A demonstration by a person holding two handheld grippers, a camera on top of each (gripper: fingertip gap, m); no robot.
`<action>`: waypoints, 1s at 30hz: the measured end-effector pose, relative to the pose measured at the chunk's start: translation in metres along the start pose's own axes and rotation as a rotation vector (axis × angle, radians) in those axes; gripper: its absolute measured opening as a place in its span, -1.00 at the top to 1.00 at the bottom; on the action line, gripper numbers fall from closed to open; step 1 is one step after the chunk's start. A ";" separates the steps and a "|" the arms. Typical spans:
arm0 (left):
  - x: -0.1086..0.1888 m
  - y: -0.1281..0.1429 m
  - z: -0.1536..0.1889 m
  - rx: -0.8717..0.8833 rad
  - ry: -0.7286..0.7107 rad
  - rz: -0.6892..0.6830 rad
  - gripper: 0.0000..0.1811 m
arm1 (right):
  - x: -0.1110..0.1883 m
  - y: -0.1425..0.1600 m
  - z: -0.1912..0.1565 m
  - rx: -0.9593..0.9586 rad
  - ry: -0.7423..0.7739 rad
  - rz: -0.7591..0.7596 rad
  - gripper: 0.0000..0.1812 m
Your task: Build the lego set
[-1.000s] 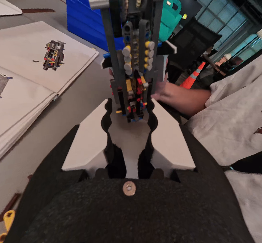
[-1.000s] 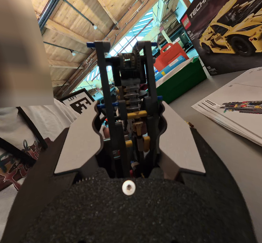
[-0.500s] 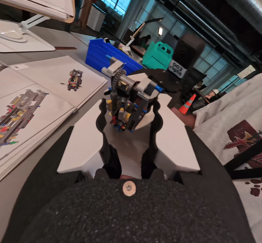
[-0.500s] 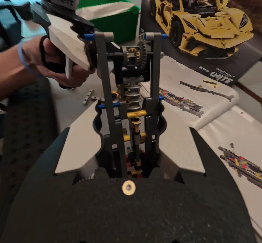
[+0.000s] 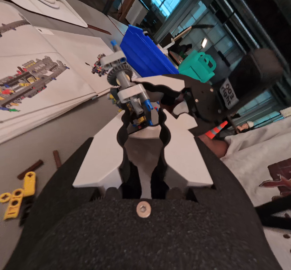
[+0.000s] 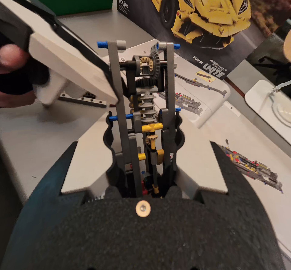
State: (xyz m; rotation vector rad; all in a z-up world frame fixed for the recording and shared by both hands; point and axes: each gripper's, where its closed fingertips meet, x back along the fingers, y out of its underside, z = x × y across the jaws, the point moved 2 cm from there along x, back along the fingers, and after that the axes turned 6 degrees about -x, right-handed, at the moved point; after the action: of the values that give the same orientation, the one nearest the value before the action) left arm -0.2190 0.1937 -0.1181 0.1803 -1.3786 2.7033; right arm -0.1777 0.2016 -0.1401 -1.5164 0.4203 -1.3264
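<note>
Gripping grey geared lego frame (image 6: 141,105), right gripper (image 6: 143,120) jaws; left gripper (image 5: 142,120) jaws apart

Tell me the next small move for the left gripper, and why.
Probably nudge the left gripper forward and close it on the lego frame. Its jaws stand open and empty just short of the frame's end, which the right gripper clamps, so a second grip would steady it.

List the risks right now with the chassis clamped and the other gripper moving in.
1. The left gripper is tight against the chassis rail; a shove could twist it in the right gripper.
2. Exposed blue pins could snag or pop out.
3. Loose yellow pieces beside the left gripper could get knocked away.
</note>
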 end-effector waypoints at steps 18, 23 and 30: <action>0.001 0.008 -0.015 0.034 0.094 -0.070 0.91 | 0.006 0.006 0.000 -0.055 -0.218 -0.048 0.11; 0.002 0.011 -0.016 0.041 0.108 -0.076 0.92 | -0.007 0.017 -0.001 0.000 -0.302 -0.172 0.11; -0.001 0.015 -0.022 0.133 0.100 -0.053 0.92 | -0.011 0.020 0.004 0.119 -0.180 -0.207 0.19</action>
State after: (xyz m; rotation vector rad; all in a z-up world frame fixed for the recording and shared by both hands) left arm -0.2218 0.2029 -0.1431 0.0893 -1.1520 2.7202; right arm -0.1705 0.2041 -0.1622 -1.5950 0.0695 -1.3339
